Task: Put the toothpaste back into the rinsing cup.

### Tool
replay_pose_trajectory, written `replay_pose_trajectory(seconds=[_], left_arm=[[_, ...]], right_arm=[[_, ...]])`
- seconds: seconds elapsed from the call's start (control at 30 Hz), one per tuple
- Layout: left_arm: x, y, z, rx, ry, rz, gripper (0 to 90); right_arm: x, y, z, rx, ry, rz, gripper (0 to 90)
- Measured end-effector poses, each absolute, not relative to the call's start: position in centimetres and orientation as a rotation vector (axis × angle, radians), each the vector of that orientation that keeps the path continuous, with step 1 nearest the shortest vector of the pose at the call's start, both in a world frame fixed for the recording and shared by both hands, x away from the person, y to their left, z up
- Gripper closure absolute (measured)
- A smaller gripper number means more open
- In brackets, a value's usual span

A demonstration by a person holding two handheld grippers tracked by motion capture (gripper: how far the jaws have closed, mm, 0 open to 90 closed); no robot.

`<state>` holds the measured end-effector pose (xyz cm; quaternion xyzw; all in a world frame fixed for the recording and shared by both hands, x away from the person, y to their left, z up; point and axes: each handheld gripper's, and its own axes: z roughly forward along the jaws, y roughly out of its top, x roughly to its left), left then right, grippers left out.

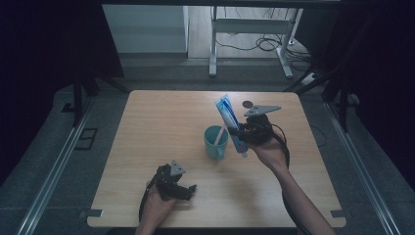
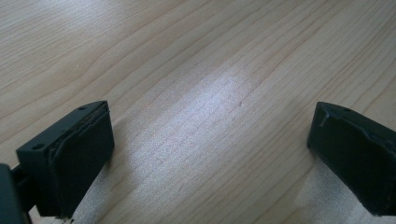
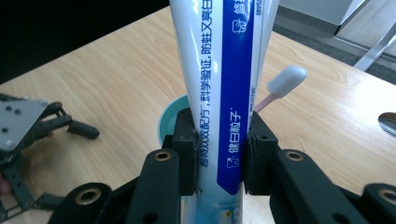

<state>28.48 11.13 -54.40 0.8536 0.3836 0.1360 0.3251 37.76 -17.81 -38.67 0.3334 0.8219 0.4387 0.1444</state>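
Observation:
My right gripper (image 3: 219,140) is shut on a white and blue toothpaste tube (image 3: 224,84), which it holds about upright above the table, cap end down. Just behind the tube stands a teal cup (image 1: 216,143), a little right of the table's middle. A pink toothbrush with a white head (image 3: 287,80) leans in the cup. In the high view the tube (image 1: 228,116) tilts up to the left, right beside the cup. My left gripper (image 2: 210,149) rests low over bare wood near the front edge (image 1: 188,192), open, with nothing between its jaws.
A small dark round object (image 1: 248,104) lies on the wooden table (image 1: 147,127) behind my right hand. Beyond the far edge stand a white desk frame (image 1: 213,46) and loose cables (image 1: 266,44) on the floor. Metal rails run along both sides.

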Motion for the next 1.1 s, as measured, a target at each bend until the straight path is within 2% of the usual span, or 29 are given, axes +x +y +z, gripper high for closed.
replay_pose_trajectory(seconds=[0.1, 1.1], left_arm=[[28.4, 11.1, -54.4, 2.235, 0.995, 0.355, 2.8], [28.4, 11.1, -54.4, 2.235, 0.994, 0.355, 2.8]], right_arm=[[38.1, -17.6, -38.6, 0.968, 2.357, 1.273, 70.6], [40.8, -13.5, -37.3, 0.954, 2.263, 1.371, 70.6]])
